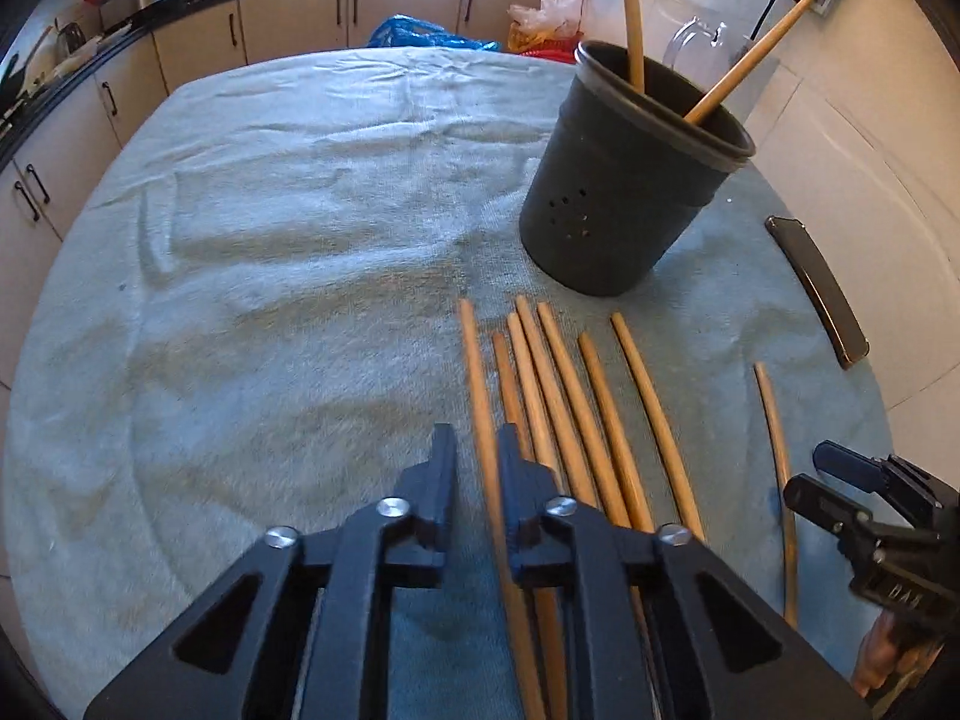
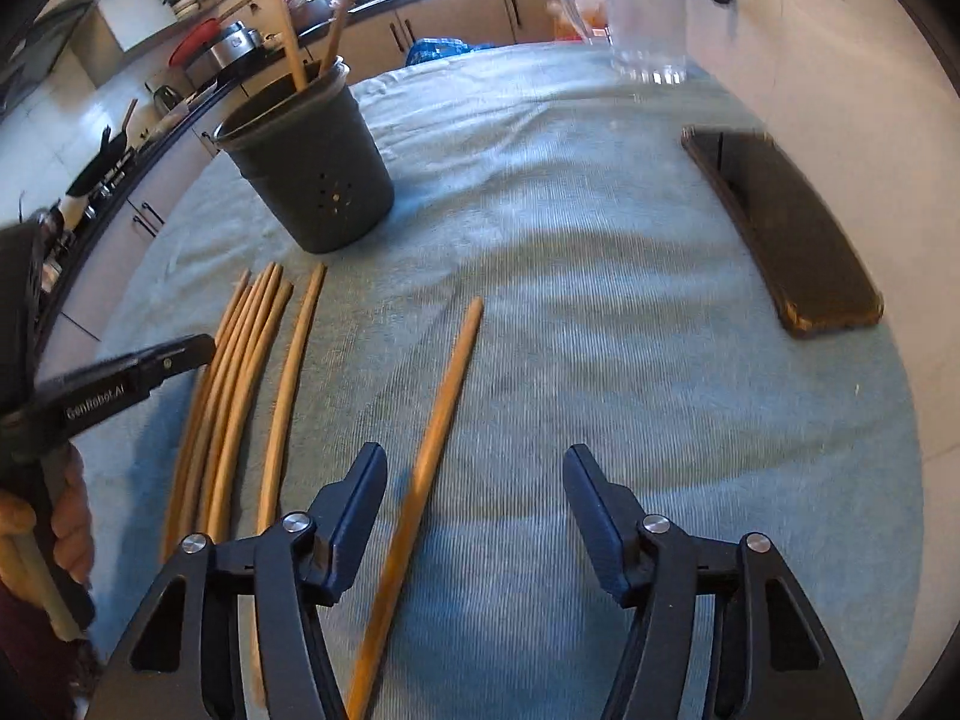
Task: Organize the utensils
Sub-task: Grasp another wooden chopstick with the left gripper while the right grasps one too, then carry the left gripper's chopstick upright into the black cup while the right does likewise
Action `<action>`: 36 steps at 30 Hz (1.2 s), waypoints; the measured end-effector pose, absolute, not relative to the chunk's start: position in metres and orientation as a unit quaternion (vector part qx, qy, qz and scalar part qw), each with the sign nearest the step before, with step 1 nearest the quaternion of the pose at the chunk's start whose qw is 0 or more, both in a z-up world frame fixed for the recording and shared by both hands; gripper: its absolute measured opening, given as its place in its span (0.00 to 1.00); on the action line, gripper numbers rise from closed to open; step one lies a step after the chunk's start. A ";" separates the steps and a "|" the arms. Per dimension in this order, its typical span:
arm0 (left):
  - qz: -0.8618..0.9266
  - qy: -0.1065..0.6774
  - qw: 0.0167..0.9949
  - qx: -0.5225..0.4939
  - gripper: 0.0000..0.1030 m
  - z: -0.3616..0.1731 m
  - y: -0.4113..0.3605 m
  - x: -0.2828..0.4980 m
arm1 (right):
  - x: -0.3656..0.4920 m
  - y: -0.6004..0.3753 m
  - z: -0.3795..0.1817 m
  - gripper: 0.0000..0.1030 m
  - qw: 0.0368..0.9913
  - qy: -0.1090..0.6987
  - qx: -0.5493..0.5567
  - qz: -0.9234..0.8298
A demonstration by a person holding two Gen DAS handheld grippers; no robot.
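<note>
Several wooden chopsticks (image 1: 576, 408) lie side by side on a pale blue-grey towel (image 1: 270, 240). A dark holder cup (image 1: 624, 180) behind them holds two chopsticks upright. My left gripper (image 1: 477, 450) is nearly shut around the leftmost chopstick (image 1: 474, 372), which runs between its fingers. My right gripper (image 2: 474, 468) is open over a single chopstick (image 2: 444, 396) lying apart from the row (image 2: 240, 360); it also shows in the left wrist view (image 1: 840, 480). The cup shows in the right wrist view (image 2: 312, 162).
A dark phone (image 2: 786, 228) lies on the towel at the right, also in the left wrist view (image 1: 822, 294). A clear glass jug (image 2: 642, 6) stands at the far edge. Kitchen cabinets (image 1: 288, 18) and a cluttered counter lie beyond the table.
</note>
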State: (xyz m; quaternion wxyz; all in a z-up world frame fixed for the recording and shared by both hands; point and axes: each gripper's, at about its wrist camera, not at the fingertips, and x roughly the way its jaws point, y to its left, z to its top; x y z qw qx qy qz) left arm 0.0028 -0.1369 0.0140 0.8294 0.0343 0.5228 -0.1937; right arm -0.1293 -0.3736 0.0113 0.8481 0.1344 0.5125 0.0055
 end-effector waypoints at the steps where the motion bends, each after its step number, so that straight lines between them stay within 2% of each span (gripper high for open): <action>1: -0.192 0.522 0.830 0.037 0.07 0.014 -0.138 0.004 | -0.127 -0.368 0.011 0.60 0.850 0.512 0.123 0.004; 3: -0.194 0.521 0.830 0.037 0.07 0.014 -0.137 0.006 | -0.124 -0.362 0.010 0.56 0.853 0.511 0.104 -0.002; 8: -0.194 0.528 0.826 0.021 0.07 0.015 -0.123 0.005 | -0.124 -0.362 0.009 0.30 0.857 0.506 0.092 -0.007; 10: -0.190 0.531 0.825 0.023 0.07 0.015 -0.116 0.003 | -0.126 -0.365 0.010 0.24 0.855 0.509 0.101 -0.007; 17: -0.190 0.552 0.812 0.025 0.07 0.015 -0.095 -0.003 | -0.133 -0.386 0.010 0.23 0.841 0.530 0.100 -0.032; 29: -0.181 0.561 0.808 0.017 0.08 0.012 -0.110 0.017 | -0.097 -0.380 0.010 0.24 0.822 0.563 0.077 -0.046; 31: -0.182 0.555 0.812 0.016 0.08 0.013 -0.108 0.015 | -0.093 -0.379 0.010 0.21 0.825 0.557 0.078 -0.051; 32: -0.179 0.551 0.815 0.022 0.06 0.013 -0.108 0.014 | -0.093 -0.378 0.010 0.13 0.828 0.553 0.075 -0.054; 33: -0.178 0.548 0.817 0.023 0.06 0.014 -0.107 0.012 | -0.093 -0.376 0.010 0.10 0.832 0.547 0.070 -0.057; 36: -0.174 0.529 0.830 0.023 0.06 0.022 -0.105 0.009 | -0.098 -0.378 0.012 0.07 0.837 0.537 0.097 -0.044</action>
